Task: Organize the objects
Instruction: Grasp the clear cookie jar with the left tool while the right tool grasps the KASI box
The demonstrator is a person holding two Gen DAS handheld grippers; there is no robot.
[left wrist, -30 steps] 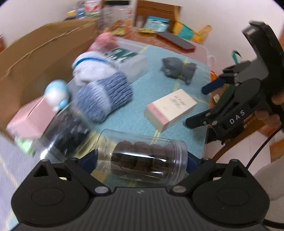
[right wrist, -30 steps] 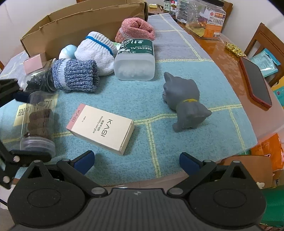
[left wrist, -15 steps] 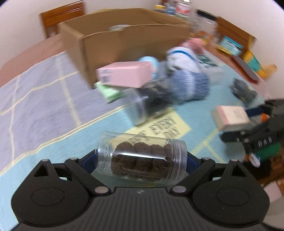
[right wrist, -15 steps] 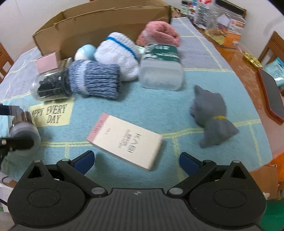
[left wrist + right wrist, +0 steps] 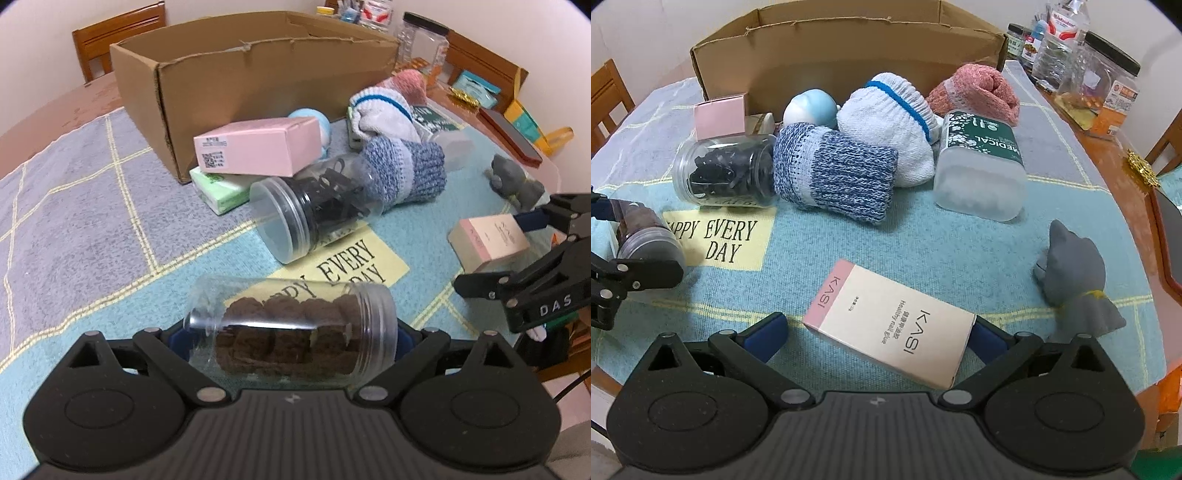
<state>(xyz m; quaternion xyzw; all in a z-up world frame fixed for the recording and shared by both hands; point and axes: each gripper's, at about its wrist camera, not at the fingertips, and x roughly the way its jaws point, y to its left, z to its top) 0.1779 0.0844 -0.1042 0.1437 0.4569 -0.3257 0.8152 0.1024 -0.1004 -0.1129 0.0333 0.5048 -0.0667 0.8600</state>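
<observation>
Clear plastic, the jar (image 5: pixel 291 332) of brown cookies lies sideways between the left gripper (image 5: pixel 291 338) pads, above the cloth (image 5: pixel 92 229) near its front edge; the jaws are opening, yet the pads touch both ends. It looks light, stiff and slippery, so gripping end to end suits it. The right gripper (image 5: pixel 877 334) points steeply down, fingers spread around the KASI box (image 5: pixel 890 325), one pad touching; light card, best pinched across its short sides.
</observation>
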